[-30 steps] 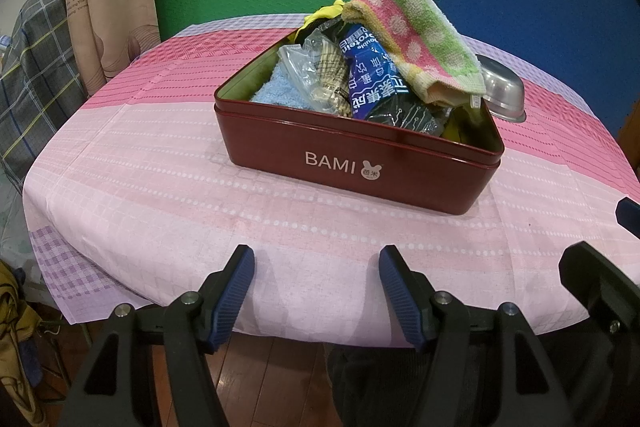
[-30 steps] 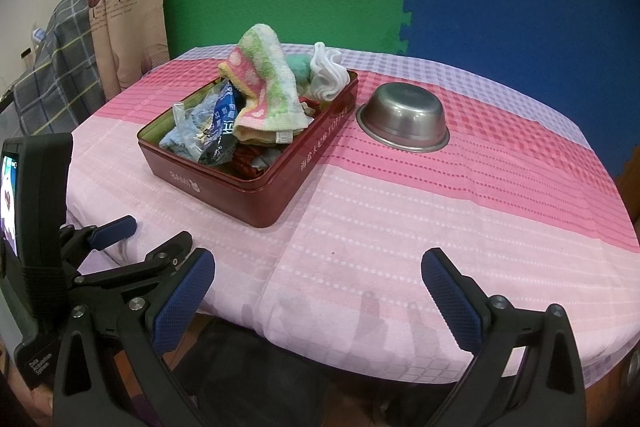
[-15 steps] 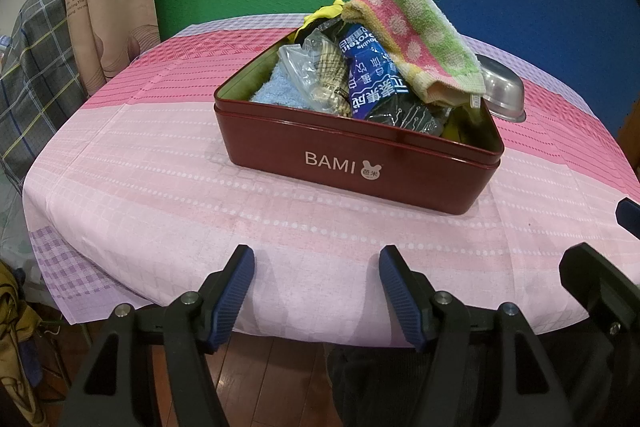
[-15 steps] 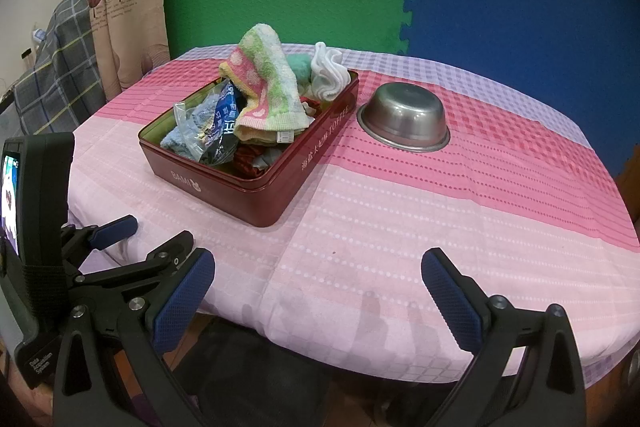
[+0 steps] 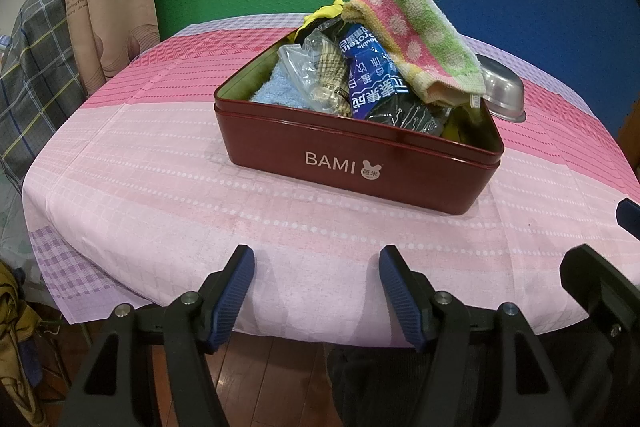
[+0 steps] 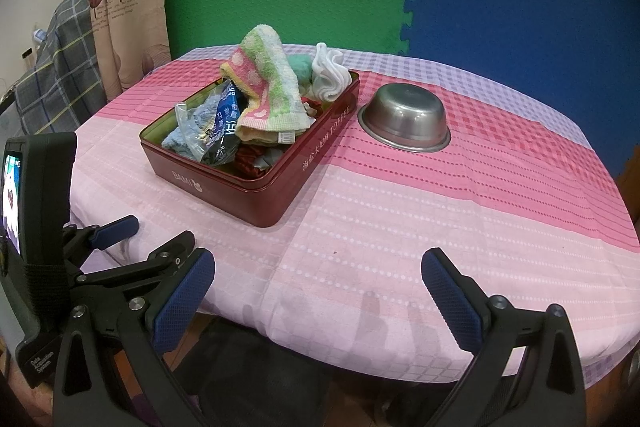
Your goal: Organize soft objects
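Both grippers hang over the near edge of the table [image 6: 360, 211] with nothing between their fingers: the left gripper [image 5: 316, 263] stands wide, the right gripper [image 6: 318, 267] wider. Ahead of them sits a red tin [image 5: 360, 163] heaped with a striped towel [image 5: 416, 23], packets and cloths. A steel bowl [image 6: 404, 121] rests just beyond it, ahead of the right gripper.

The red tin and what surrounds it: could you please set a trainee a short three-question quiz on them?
1. True or false: the left gripper and the right gripper are both empty.
2. What lies topmost in the red tin: A) striped towel, B) blue packet, C) steel bowl?
3. Where does the steel bowl stand?

Key
1. True; both open, short of the tin.
2. A.
3. Upright on the tablecloth, beside the tin.
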`<state>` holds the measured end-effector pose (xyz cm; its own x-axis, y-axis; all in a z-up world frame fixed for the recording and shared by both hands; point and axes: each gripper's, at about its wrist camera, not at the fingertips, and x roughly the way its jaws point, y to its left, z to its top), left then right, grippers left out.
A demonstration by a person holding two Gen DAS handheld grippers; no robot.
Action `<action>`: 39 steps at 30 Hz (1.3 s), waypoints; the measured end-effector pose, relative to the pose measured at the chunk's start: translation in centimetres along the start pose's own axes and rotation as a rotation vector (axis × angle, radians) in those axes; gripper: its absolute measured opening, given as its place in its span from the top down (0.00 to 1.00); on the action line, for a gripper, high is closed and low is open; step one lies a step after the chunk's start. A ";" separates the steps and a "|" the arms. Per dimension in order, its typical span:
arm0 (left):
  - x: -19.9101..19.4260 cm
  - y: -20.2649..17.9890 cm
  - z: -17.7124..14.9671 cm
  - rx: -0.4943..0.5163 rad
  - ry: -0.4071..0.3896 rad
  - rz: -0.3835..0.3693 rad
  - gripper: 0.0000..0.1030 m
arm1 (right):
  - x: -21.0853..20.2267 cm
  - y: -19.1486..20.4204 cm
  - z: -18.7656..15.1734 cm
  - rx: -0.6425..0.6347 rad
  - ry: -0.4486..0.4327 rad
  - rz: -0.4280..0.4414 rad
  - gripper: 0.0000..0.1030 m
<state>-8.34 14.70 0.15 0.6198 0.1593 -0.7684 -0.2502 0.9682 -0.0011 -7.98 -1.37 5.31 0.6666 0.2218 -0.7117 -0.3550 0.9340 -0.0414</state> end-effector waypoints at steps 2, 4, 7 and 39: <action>0.0 0.0 0.0 0.000 0.000 0.000 0.35 | 0.1 -0.1 0.1 -0.001 0.001 0.001 0.01; 0.0 0.0 0.0 0.000 0.000 0.000 0.35 | 0.1 -0.1 0.1 -0.001 0.001 0.001 0.01; 0.0 0.0 0.0 -0.001 0.000 0.000 0.35 | 0.0 -0.1 0.0 -0.001 0.003 0.002 0.01; 0.0 -0.2 0.0 0.000 0.000 -0.002 0.34 | -0.1 0.1 0.0 -0.002 0.004 0.006 0.01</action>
<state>-8.29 14.50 0.09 0.6204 0.1574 -0.7683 -0.2492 0.9684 -0.0028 -8.12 -1.33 5.41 0.6620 0.2260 -0.7146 -0.3602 0.9321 -0.0389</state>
